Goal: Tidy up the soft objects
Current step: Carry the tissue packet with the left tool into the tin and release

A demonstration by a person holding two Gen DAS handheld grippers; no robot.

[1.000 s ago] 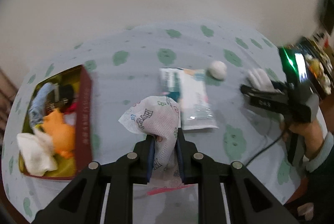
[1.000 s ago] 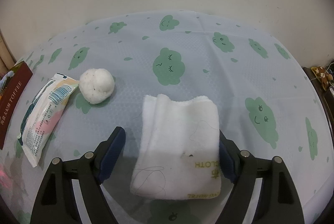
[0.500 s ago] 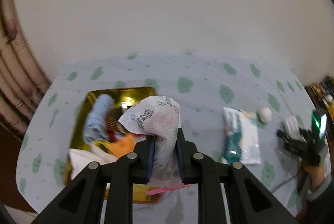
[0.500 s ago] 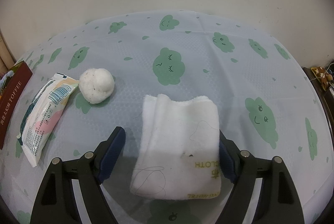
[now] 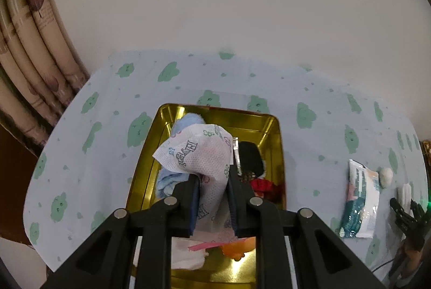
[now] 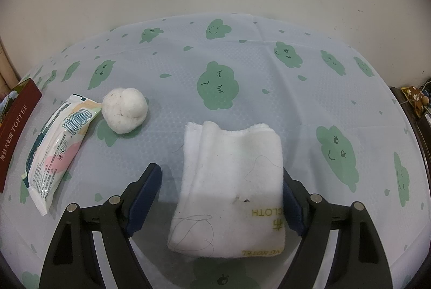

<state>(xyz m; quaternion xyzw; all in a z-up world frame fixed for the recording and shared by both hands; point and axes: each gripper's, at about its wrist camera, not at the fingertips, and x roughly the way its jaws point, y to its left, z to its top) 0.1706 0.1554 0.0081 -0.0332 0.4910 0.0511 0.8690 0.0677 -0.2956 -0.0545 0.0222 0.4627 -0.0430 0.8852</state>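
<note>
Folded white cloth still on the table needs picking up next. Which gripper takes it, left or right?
Right. The right gripper stands open with the folded white cloth between its fingers, so it probably only needs to close. The left gripper is shut on a printed wipe above the gold tin.

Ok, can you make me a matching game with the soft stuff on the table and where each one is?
Things:
1. patterned tissue pack
2. folded white cloth
3. white fluffy ball
4. blue cloth

Places:
A. lying inside the gold tin
B. on the tablecloth beside the wipes packet
C. pinched in the left claw
D. between the open fingers of the right claw

Pairs: 1-C, 2-D, 3-B, 4-A
</note>
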